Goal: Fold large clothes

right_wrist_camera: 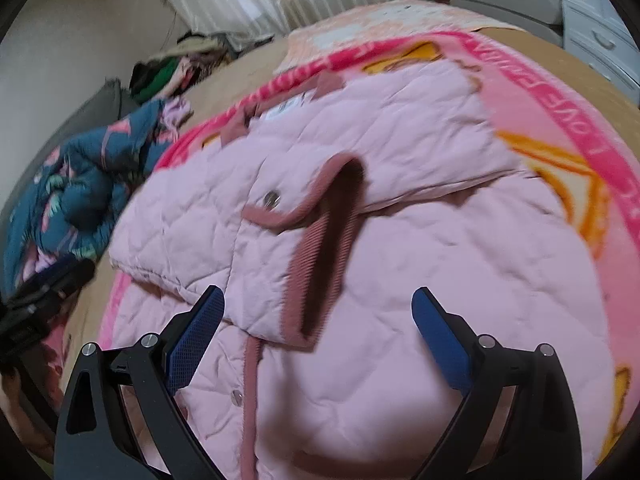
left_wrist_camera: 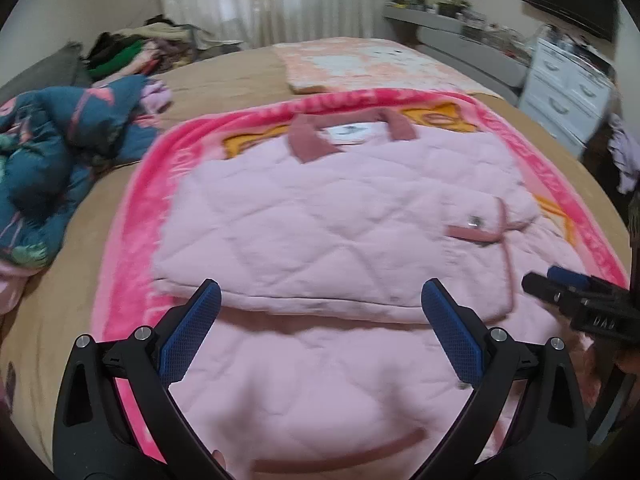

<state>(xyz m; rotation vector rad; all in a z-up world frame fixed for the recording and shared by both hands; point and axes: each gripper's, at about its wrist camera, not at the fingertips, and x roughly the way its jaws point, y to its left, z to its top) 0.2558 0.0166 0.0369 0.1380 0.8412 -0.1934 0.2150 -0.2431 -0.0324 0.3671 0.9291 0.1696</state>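
A pale pink quilted jacket [left_wrist_camera: 320, 208] with dusty-rose trim lies flat on a bright pink blanket [left_wrist_camera: 156, 184], its collar [left_wrist_camera: 352, 128] at the far end. Its sleeves are folded across the body, and one rose-edged cuff [right_wrist_camera: 320, 240] lies on top in the right wrist view. My left gripper [left_wrist_camera: 320, 292] is open just above the jacket's near fold, nothing between its blue pads. My right gripper [right_wrist_camera: 318, 294] is open too, over the jacket [right_wrist_camera: 400, 280] near the cuff and button placket. Each gripper shows at the edge of the other's view: right gripper [left_wrist_camera: 544, 284], left gripper [right_wrist_camera: 48, 284].
The blanket covers a tan bed [left_wrist_camera: 240, 76]. A crumpled blue floral quilt [left_wrist_camera: 52, 148] lies at the left, with a pile of clothes [left_wrist_camera: 132, 52] behind it. A folded peach blanket [left_wrist_camera: 360, 60] sits at the far end. White drawers [left_wrist_camera: 568, 84] stand at the right.
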